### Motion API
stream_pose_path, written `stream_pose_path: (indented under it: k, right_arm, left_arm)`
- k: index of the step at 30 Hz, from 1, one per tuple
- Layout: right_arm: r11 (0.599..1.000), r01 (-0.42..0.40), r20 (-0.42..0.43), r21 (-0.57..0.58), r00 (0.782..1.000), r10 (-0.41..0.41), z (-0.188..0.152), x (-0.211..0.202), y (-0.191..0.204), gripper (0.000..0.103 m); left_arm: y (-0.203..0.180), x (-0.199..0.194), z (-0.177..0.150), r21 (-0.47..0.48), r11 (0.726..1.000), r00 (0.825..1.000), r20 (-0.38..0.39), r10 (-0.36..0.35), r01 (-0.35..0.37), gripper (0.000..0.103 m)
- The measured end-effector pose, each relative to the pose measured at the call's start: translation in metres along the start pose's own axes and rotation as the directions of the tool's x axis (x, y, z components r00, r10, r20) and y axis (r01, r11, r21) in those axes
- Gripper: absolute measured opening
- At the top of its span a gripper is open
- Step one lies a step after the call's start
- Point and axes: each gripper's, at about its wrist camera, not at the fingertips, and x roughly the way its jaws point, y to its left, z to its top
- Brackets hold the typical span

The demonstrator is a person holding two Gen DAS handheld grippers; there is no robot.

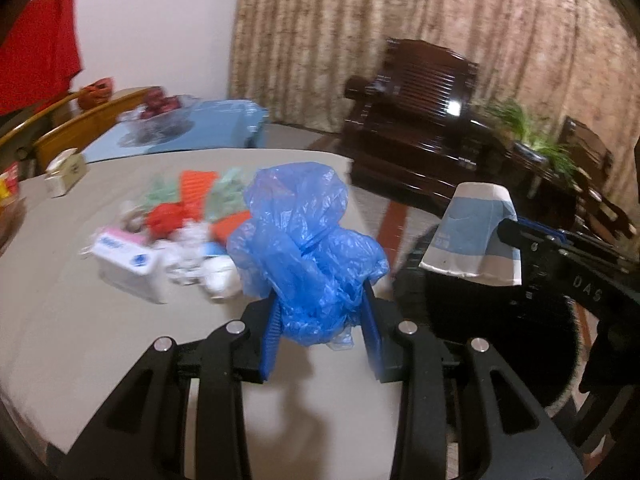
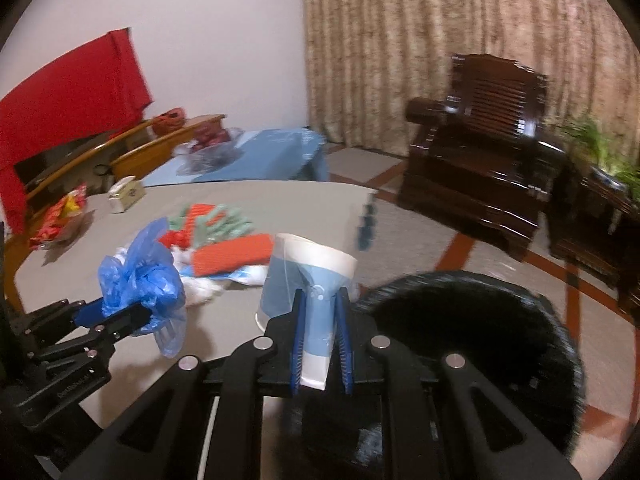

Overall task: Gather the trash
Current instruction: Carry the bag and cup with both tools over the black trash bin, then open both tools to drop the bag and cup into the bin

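Note:
A crumpled blue plastic bag sticks up between the blue pads of my left gripper, which is shut on it above the grey table. My right gripper is shut on a squashed blue-and-white paper cup, held beside a black-lined bin. In the left wrist view the cup hangs over the bin at the right. The right wrist view shows the bag in the left gripper at the left. A trash pile of orange, green and white scraps lies on the table.
A white box lies by the pile and a small carton stands at the table's far left. A snack packet rests at the left edge. Beyond are a blue-covered table, a dark wooden armchair and a plant.

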Motion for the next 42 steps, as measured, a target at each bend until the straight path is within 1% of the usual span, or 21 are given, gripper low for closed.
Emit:
stream_pose_path:
  k: [3, 8, 10, 13, 18, 19, 20, 21, 23, 24, 25, 27, 28, 29, 30, 31, 32, 33, 35, 39, 42]
  right_arm:
    - [0.998, 0.052, -0.013, 0.029, 0.999, -0.052, -0.011, -0.009, -0.026, 0.015]
    - [0.988, 0.133, -0.049, 0.082, 0.990, -0.129, -0.030, -0.017, -0.064, 0.015]
    - [0.983, 0.154, -0.058, 0.095, 0.987, -0.149, -0.036, -0.020, -0.074, 0.015]
    - [0.976, 0.185, -0.077, 0.117, 0.981, -0.177, -0.045, -0.022, -0.092, 0.015]
    - [0.965, 0.225, -0.110, 0.132, 0.971, -0.211, -0.058, -0.021, -0.108, 0.016]
    - [0.964, 0.230, -0.119, 0.136, 0.969, -0.214, -0.061, -0.021, -0.112, 0.017]
    - [0.963, 0.234, -0.127, 0.137, 0.968, -0.217, -0.065, -0.020, -0.114, 0.020]
    - [0.961, 0.242, -0.137, 0.136, 0.965, -0.223, -0.068, -0.020, -0.116, 0.022]
    - [0.956, 0.256, -0.148, 0.142, 0.961, -0.236, -0.073, -0.020, -0.119, 0.024]
    - [0.955, 0.258, -0.150, 0.149, 0.960, -0.236, -0.075, -0.021, -0.121, 0.026]
    - [0.953, 0.261, -0.152, 0.154, 0.959, -0.238, -0.076, -0.022, -0.122, 0.030]
    - [0.950, 0.267, -0.146, 0.160, 0.959, -0.245, -0.077, -0.024, -0.124, 0.047]
    - [0.951, 0.265, -0.140, 0.161, 0.960, -0.244, -0.078, -0.026, -0.125, 0.050]
    - [0.951, 0.262, -0.133, 0.162, 0.961, -0.243, -0.078, -0.027, -0.125, 0.057]
    - [0.952, 0.261, -0.120, 0.161, 0.963, -0.243, -0.076, -0.028, -0.123, 0.068]
    - [0.952, 0.261, -0.108, 0.159, 0.963, -0.246, -0.074, -0.030, -0.120, 0.074]
    - [0.953, 0.261, -0.094, 0.157, 0.964, -0.248, -0.073, -0.031, -0.117, 0.082]
    - [0.954, 0.256, -0.077, 0.154, 0.966, -0.247, -0.070, -0.032, -0.113, 0.087]
    - [0.958, 0.243, -0.054, 0.153, 0.970, -0.237, -0.065, -0.033, -0.105, 0.093]
    - [0.965, 0.201, -0.026, 0.166, 0.980, -0.200, -0.055, -0.030, -0.094, 0.094]
    - [0.974, 0.166, -0.006, 0.153, 0.986, -0.167, -0.045, -0.024, -0.079, 0.095]
  left_arm:
    - [-0.025, 0.009, 0.002, 0.031, 0.998, 0.999, -0.005, -0.052, 0.052, 0.034]
    - [-0.069, 0.030, 0.002, 0.075, 0.987, 0.990, -0.033, -0.138, 0.140, 0.034]
    - [-0.087, 0.037, -0.002, 0.090, 0.980, 0.984, -0.049, -0.174, 0.178, 0.034]
    - [-0.110, 0.052, -0.005, 0.114, 0.969, 0.975, -0.075, -0.210, 0.218, 0.034]
    - [-0.137, 0.072, -0.015, 0.136, 0.949, 0.954, -0.134, -0.267, 0.285, 0.034]
    - [-0.142, 0.075, -0.017, 0.141, 0.944, 0.949, -0.146, -0.280, 0.300, 0.036]
    - [-0.144, 0.078, -0.019, 0.143, 0.939, 0.944, -0.156, -0.290, 0.312, 0.041]
    - [-0.147, 0.081, -0.021, 0.145, 0.935, 0.940, -0.168, -0.298, 0.323, 0.043]
    - [-0.150, 0.083, -0.024, 0.140, 0.930, 0.933, -0.175, -0.315, 0.341, 0.056]
    - [-0.149, 0.084, -0.025, 0.138, 0.929, 0.932, -0.174, -0.319, 0.344, 0.058]
    - [-0.147, 0.083, -0.025, 0.137, 0.930, 0.933, -0.168, -0.318, 0.342, 0.063]
    - [-0.144, 0.080, -0.024, 0.132, 0.933, 0.937, -0.157, -0.312, 0.333, 0.065]
    - [-0.139, 0.077, -0.023, 0.128, 0.937, 0.941, -0.148, -0.305, 0.324, 0.068]
    - [-0.135, 0.074, -0.022, 0.124, 0.941, 0.945, -0.138, -0.297, 0.314, 0.073]
    - [-0.129, 0.070, -0.020, 0.120, 0.949, 0.954, -0.116, -0.278, 0.291, 0.076]
    - [-0.125, 0.066, -0.018, 0.116, 0.954, 0.959, -0.099, -0.265, 0.276, 0.081]
    - [-0.120, 0.062, -0.016, 0.110, 0.959, 0.964, -0.082, -0.251, 0.260, 0.086]
    - [-0.115, 0.059, -0.014, 0.102, 0.963, 0.968, -0.069, -0.241, 0.248, 0.087]
    - [-0.103, 0.051, -0.009, 0.079, 0.971, 0.973, -0.045, -0.224, 0.227, 0.088]
    - [-0.078, 0.033, -0.001, 0.064, 0.982, 0.984, 0.000, -0.178, 0.177, 0.089]
    - [-0.048, 0.018, 0.003, 0.039, 0.994, 0.994, 0.039, -0.106, 0.104, 0.089]
